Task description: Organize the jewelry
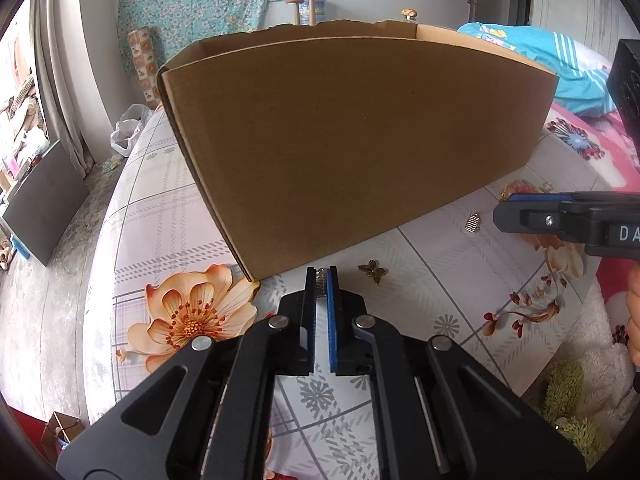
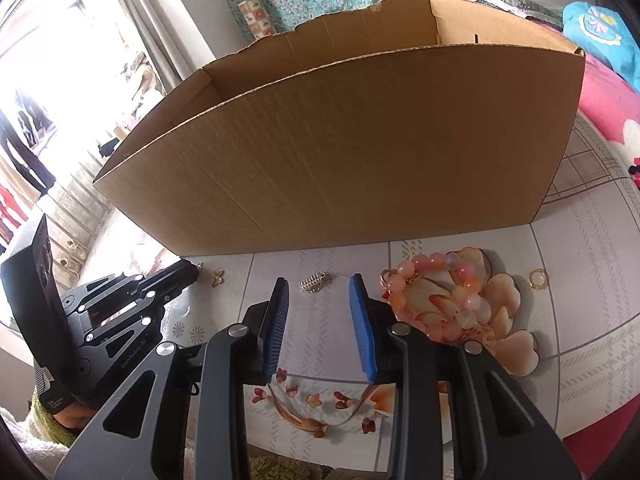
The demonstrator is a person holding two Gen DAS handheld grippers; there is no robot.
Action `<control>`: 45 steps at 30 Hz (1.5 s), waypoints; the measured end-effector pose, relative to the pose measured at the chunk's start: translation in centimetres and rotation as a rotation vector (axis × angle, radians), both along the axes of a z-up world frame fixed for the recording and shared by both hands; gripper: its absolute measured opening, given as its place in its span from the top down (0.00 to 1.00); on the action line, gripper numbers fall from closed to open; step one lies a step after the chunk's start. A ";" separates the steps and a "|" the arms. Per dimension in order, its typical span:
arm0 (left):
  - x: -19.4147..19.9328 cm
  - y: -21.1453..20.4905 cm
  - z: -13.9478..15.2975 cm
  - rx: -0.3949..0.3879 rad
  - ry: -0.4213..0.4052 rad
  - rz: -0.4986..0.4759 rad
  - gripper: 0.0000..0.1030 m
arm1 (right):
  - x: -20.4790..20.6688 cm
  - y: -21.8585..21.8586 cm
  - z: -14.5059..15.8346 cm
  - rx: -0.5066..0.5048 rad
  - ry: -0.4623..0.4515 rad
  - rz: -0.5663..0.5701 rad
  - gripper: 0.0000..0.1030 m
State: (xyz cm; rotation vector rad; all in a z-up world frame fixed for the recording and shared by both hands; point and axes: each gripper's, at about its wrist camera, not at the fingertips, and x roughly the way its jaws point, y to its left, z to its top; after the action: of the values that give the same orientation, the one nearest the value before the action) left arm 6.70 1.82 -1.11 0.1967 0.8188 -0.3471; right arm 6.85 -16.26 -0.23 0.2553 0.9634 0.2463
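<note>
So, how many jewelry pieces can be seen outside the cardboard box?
5: a small silver piece pinched in the left gripper, a butterfly charm, a silver ribbed charm, a pink bead bracelet, a gold ring. The cardboard box may hide more.

Home bedroom: floral bedsheet (image 1: 168,216), pink blanket (image 2: 600,96), window curtains (image 2: 160,12), hanging floral cloth (image 1: 192,4), stair steps (image 2: 84,200).

The left gripper (image 1: 321,276) points steeply down, its blue pads (image 1: 330,288) closed on a small silver piece (image 1: 320,280) pinched at the very tips. The right gripper (image 2: 318,286) also tilts down, jaws parted with nothing between its pads (image 2: 362,320). Seen from the left wrist, it reaches in from the right edge.
</note>
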 end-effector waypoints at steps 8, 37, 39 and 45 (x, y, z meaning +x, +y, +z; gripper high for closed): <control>-0.5 0.2 0.1 -0.021 0.002 -0.009 0.96 | -0.4 -0.5 0.1 0.002 -0.011 -0.010 0.70; -2.4 1.7 0.1 -0.044 0.007 -0.016 0.96 | 1.6 4.6 -0.3 -0.224 -0.003 0.064 0.75; -2.3 1.6 0.2 -0.042 0.006 -0.017 0.96 | 1.7 5.1 -0.3 -0.260 -0.012 0.072 0.80; -2.1 1.1 0.2 -0.036 0.002 -0.017 0.96 | 2.1 5.2 -0.3 -0.264 -0.022 0.091 0.94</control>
State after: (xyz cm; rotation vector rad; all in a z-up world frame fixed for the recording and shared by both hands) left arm 4.61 2.97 -0.91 0.1697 0.8124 -0.3782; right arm 8.94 -11.02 -0.55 -0.0334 0.9756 0.2024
